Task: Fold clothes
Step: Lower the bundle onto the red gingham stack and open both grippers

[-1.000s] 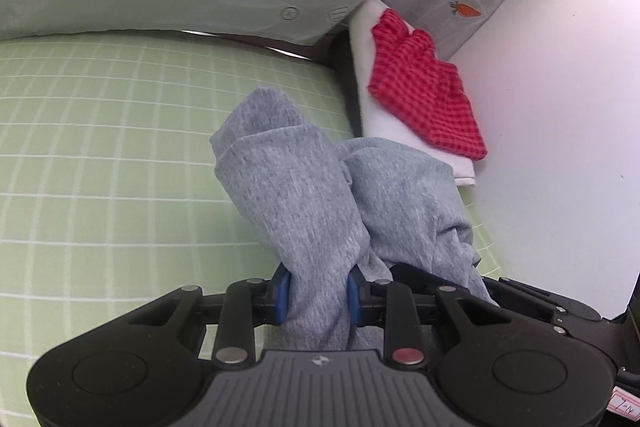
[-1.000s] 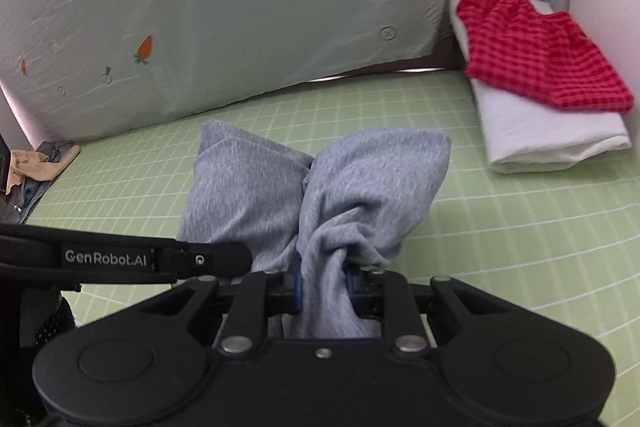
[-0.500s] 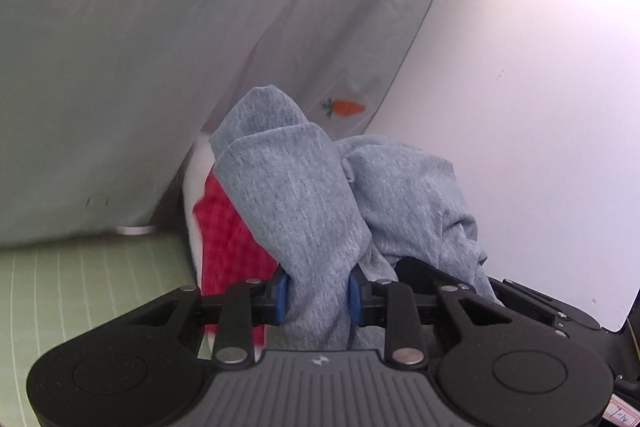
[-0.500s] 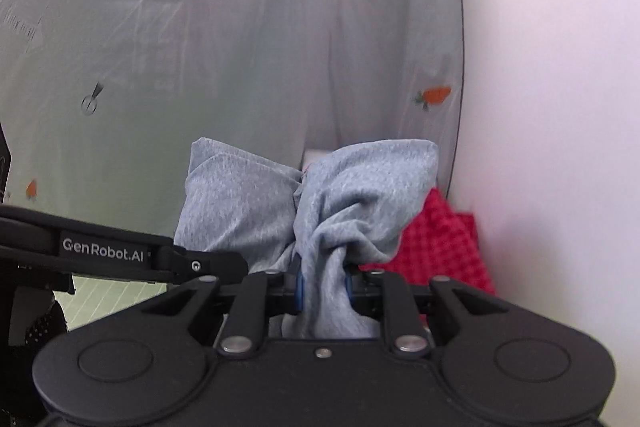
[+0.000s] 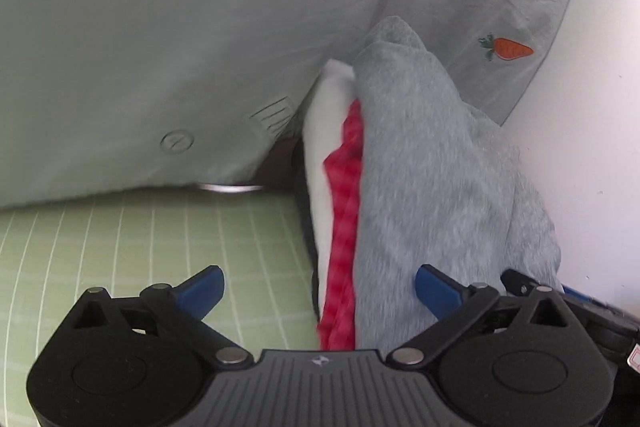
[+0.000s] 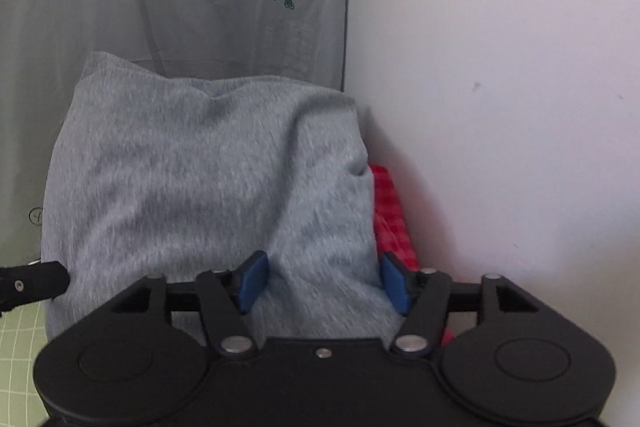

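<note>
Grey, soft knitted garment (image 6: 208,179) is lying folded on top of the red checked cloth (image 5: 340,211), which is itself sitting on a folded white cloth (image 5: 320,131) at the far corner of the surface, close against the white wall (image 6: 500,87). You are holding your right gripper (image 6: 322,281) over the near edge of the grey garment with its blue fingers (image 6: 252,279) spread apart, fabric lying between them but not pinched. You are holding your left gripper (image 5: 318,285) with its blue fingers (image 5: 200,289) spread wide as well, one over the pale green gridded mat (image 5: 120,227) and the other at the grey garment's side. Behind the stack, a pale grey-green sheet printed with orange carrots (image 5: 200,27) is hanging as a backdrop.
</note>
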{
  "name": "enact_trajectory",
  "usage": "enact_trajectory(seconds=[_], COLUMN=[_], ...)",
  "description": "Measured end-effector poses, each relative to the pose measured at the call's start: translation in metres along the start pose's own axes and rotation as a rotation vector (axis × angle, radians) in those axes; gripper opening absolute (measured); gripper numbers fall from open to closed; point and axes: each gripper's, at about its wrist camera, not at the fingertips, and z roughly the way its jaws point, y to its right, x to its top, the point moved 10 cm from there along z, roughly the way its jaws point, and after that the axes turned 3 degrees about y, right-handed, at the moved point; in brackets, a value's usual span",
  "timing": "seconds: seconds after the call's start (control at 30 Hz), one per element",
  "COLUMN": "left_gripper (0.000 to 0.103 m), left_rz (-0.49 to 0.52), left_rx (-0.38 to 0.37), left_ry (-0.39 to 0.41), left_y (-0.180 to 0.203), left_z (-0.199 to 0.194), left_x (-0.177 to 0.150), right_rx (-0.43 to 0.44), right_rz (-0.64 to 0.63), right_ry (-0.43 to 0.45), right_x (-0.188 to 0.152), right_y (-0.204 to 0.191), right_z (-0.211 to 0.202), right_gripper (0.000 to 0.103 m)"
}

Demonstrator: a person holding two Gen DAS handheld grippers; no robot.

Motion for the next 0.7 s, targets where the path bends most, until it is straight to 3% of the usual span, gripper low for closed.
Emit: enact_trajectory(seconds=[0.03, 0.13, 0.27, 0.4, 0.6, 0.7], left_gripper=[0.102, 0.103, 0.103, 0.103, 0.103, 0.103], left_rz=[-0.005, 0.021, 0.098, 0.138, 0.305, 0.272], left_rx=[0.013, 0.046, -0.023, -0.033, -0.035, -0.068], left_ry=[-0.008, -0.040, -0.071, 0.024, 0.153, 0.153], left_y=[-0.003, -0.013, -0.005, 0.013, 0.047, 0.054], left_z=[-0.004, -0.020, -0.059, -0.110, -0.184, -0.208], left_x=[-0.005, -0.012, -0.024, -0.025, -0.036, -0.046], right_rx=[-0.006, -0.012, -0.041, -0.025, 0.090, 0.122], right_rz=[0.009, 0.060, 0.051, 0.026, 0.092, 0.068], right_ry=[-0.012, -0.063, -0.098, -0.080, -0.086, -0.083], right_x=[-0.007, -0.025, -0.042, -0.049, -0.056, -0.065], right_y=[0.007, 0.023, 0.034, 0.034, 0.017, 0.007], right_z=[-0.003, -0.020, -0.055, -0.105, -0.179, -0.214], right_gripper=[0.081, 0.082, 0.084, 0.098, 0.103, 0.103])
